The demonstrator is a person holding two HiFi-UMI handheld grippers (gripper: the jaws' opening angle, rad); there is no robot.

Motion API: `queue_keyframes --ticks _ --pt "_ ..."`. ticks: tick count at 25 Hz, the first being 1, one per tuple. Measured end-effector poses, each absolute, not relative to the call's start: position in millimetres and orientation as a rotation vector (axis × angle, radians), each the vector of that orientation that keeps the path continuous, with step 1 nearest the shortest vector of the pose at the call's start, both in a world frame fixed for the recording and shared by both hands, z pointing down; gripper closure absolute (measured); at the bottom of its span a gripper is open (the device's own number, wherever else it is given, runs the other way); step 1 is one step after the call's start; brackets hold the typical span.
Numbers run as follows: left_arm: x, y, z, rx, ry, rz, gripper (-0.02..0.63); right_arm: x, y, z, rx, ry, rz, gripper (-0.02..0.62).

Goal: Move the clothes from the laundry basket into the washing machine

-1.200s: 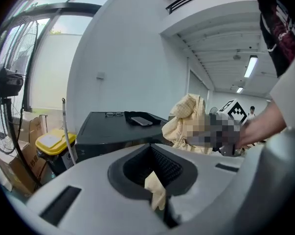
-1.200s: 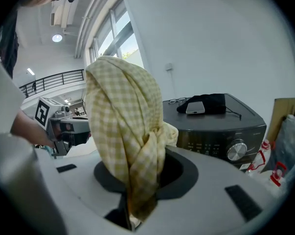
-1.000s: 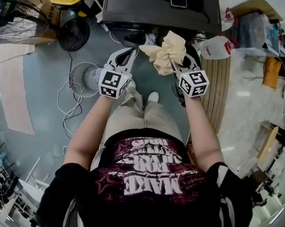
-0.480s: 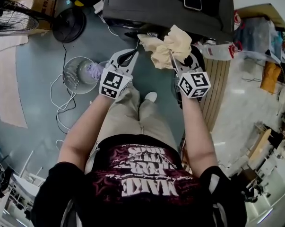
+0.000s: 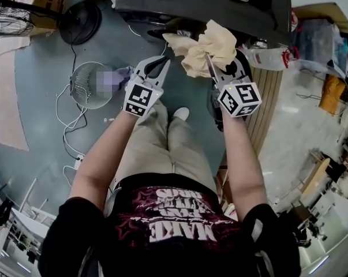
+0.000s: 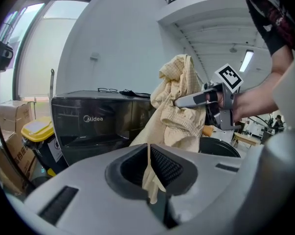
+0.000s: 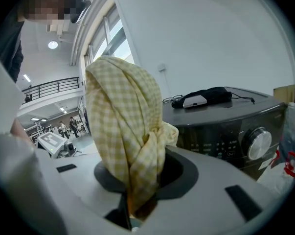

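Phone, eyeglasses, yellow-lidded bin

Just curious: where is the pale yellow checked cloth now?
Head view, top centre: the cloth is pinched by the left gripper and the right gripper, before the dark washing machine.

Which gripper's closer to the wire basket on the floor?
Left. The left gripper is just right of the wire basket; the right gripper is farther right, gripping the yellow cloth.

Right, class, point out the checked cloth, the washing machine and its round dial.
checked cloth point(image 7: 120, 126), right gripper view, bunched middle.
washing machine point(image 6: 88, 119), left gripper view, front panel.
round dial point(image 7: 256, 143), right gripper view, knob face.
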State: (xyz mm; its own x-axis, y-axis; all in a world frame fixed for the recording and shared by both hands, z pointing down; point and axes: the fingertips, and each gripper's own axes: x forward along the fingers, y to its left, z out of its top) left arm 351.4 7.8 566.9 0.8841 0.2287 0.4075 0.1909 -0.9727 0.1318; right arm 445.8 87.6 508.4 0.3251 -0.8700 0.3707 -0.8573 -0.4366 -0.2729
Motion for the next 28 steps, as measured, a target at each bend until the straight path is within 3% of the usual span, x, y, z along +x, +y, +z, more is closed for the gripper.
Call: queue_keyframes --ticks 7,15,18,21,22,24,25,28 --pt "349.4 32.7 611.0 2.937 0.367 0.707 0.58 439.7 95.6 529.4 -2.508 1.647 -0.728 0.486" --pt "353.7 90.4 652.1 2.848 0.537 0.69 0.323 435.8 92.4 553.8 -2.467 1.675 -0.705 0.486" --pt "366.5 107.0 682.4 2.881 0.519 0.786 0.278 432.4 92.3 564.6 -2.422 1.663 -0.722 0.486" --pt "387.9 109.0 700.8 2.886 0.466 0.841 0.282 429.2 93.2 574.7 -2.345 1.613 -0.749 0.486" --pt "394.2 107.5 703.5 2.872 0.452 0.84 0.313 428.5 93.8 577.7 -2.317 1.591 -0.758 0.486" --pt "403.1 100.3 704.8 2.848 0.408 0.824 0.484 427.7 95.0 582.5 -2.274 1.553 -0.773 0.486" --pt "405.6 96.0 704.3 2.841 0.389 0.816 0.519 427.3 95.4 585.1 -2.263 1.541 -0.777 0.486" --pt "408.1 84.2 707.2 2.832 0.354 0.807 0.541 426.9 98.5 599.4 -2.262 1.533 -0.792 0.486"
